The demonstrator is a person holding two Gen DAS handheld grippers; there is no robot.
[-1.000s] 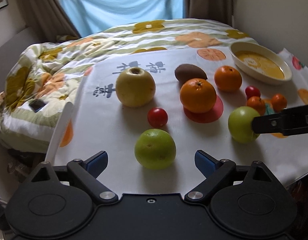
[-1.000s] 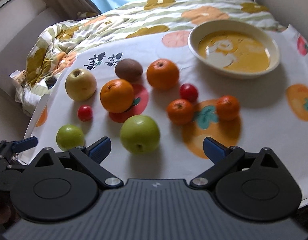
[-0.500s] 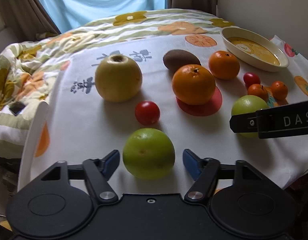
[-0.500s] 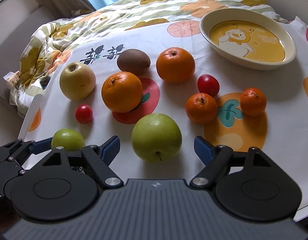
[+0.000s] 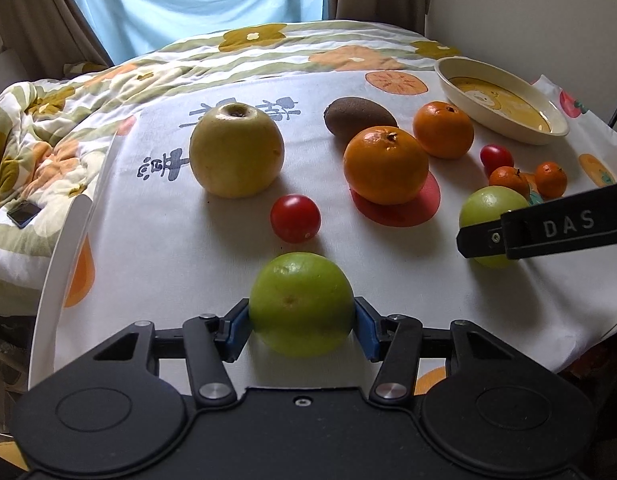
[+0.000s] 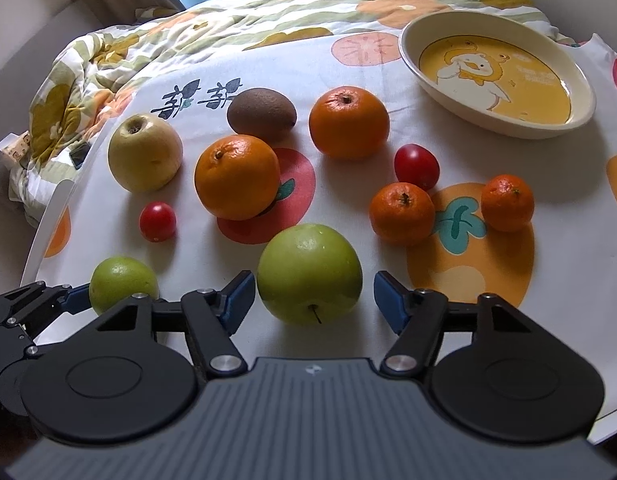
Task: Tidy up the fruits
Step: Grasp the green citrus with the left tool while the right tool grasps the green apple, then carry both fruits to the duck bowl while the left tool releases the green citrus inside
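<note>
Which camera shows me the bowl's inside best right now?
The right wrist view: the bowl faces the camera, its duck picture plain and nothing in it. The left wrist view shows the bowl edge-on at the far right, interior mostly foreshortened.

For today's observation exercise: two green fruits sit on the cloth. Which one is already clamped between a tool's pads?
The smaller green fruit at the table's left front edge: the left tool presses both its sides. The stemmed green apple has gaps beside it.

Both wrist views: low, near, tableward.
</note>
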